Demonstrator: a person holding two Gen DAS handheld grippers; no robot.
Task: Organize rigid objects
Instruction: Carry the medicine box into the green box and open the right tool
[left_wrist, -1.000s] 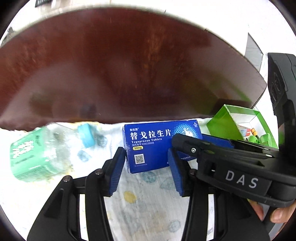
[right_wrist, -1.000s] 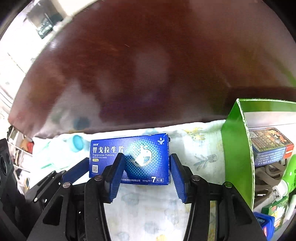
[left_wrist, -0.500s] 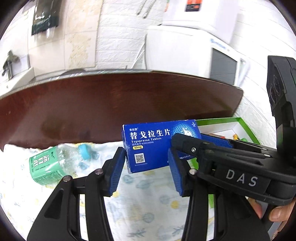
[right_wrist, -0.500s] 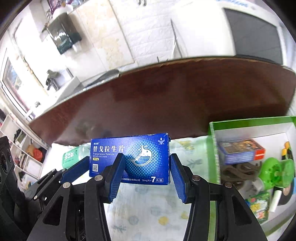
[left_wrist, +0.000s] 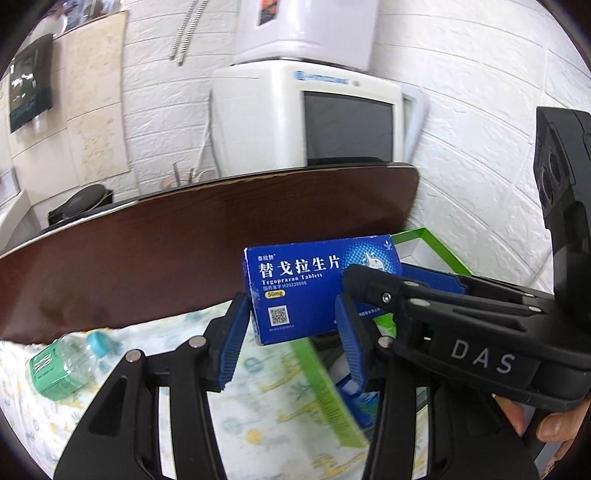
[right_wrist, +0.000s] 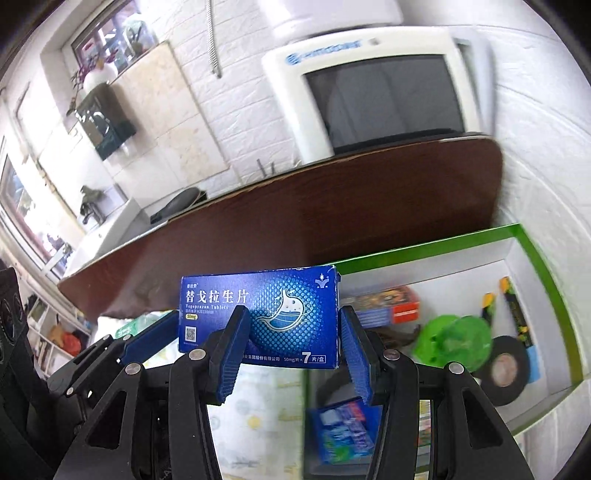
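Observation:
A blue tablet box (left_wrist: 295, 291) (right_wrist: 258, 317) with white lettering hangs in the air, held upright by both grippers. My left gripper (left_wrist: 291, 332) has its left pad against the box's left end. My right gripper (right_wrist: 291, 332) has its right pad against the box's right end. In the left wrist view the right gripper (left_wrist: 388, 280) reaches in from the right across the box's face. In the right wrist view the left gripper (right_wrist: 147, 336) comes in from the lower left. The box hovers over the left rim of an open green storage box (right_wrist: 424, 251).
The green storage box holds a black tape roll (right_wrist: 506, 365), a green round item (right_wrist: 454, 339) and small cartons. A plastic bottle (left_wrist: 62, 365) lies on the patterned cloth (left_wrist: 258, 406) at the left. A brown board (left_wrist: 184, 251) stands behind, with a white appliance (left_wrist: 332, 122) beyond.
Both grippers have risen with the blue box and moved right, from above the cloth to the green storage box's edge. The bottle has slid to the lower left of the view.

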